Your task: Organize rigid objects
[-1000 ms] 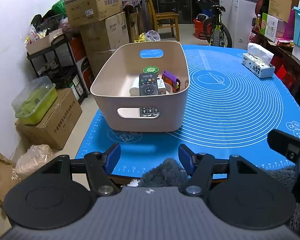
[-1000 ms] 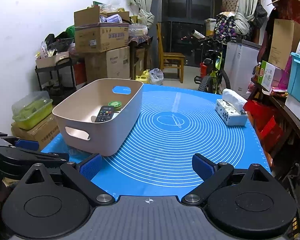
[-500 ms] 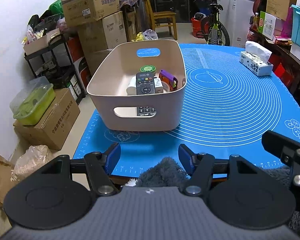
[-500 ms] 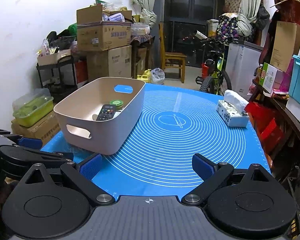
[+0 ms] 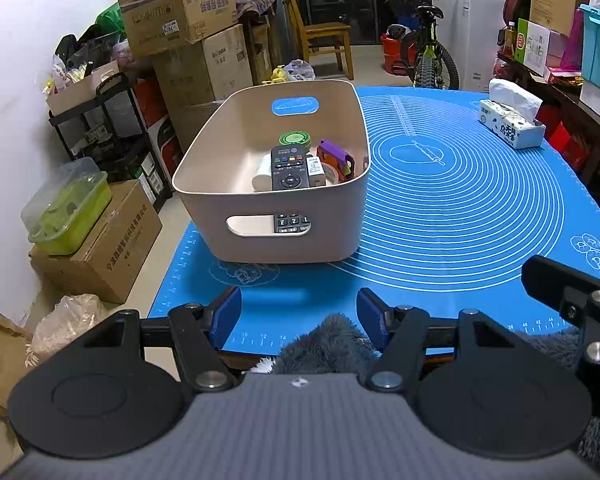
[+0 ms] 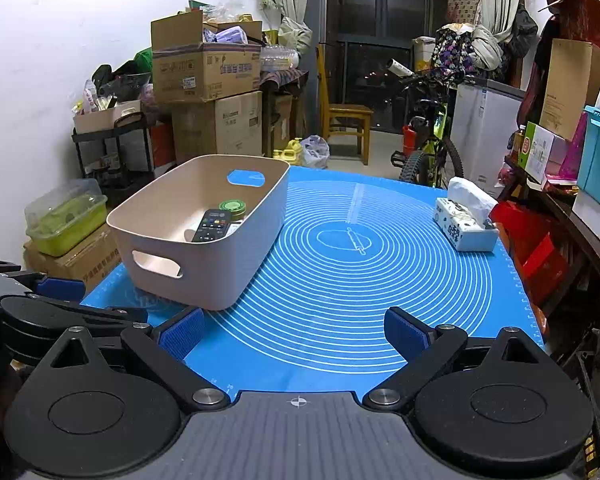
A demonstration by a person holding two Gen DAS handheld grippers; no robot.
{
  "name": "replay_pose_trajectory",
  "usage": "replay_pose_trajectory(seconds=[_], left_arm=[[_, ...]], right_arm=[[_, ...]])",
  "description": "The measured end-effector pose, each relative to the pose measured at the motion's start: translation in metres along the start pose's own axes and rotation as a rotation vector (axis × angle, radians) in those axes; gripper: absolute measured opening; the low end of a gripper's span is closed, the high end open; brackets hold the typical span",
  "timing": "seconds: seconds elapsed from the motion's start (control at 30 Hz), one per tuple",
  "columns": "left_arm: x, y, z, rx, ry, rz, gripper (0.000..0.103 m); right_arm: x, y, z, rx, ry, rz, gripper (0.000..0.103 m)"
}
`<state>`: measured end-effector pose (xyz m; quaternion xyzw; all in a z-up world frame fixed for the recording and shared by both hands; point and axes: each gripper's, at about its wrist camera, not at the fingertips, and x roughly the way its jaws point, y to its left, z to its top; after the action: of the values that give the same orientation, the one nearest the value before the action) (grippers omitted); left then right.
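Nothing's really changing over the last second: both tongs, left and right, are still hanging released and empty over the near tabletop. Farther left, the bin is holding the remote and bits, so sorting's looking done.

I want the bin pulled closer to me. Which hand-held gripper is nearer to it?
Left. The left hand-held gripper sits straight in front of the beige bin; the right hand-held gripper sits off to the bin's right.
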<state>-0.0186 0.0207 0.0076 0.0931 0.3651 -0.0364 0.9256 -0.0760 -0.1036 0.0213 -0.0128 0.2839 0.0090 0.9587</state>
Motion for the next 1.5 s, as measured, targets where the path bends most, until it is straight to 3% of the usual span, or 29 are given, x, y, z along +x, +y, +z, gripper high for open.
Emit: replay_pose_trajectory(seconds=[1.5], left_arm=[[-0.0007, -0.0041, -0.0009, 0.015, -0.007, 0.007, 0.065]], right_arm=[[0.0011, 0.0005, -0.0006, 0.001, 0.002, 0.001, 0.097]])
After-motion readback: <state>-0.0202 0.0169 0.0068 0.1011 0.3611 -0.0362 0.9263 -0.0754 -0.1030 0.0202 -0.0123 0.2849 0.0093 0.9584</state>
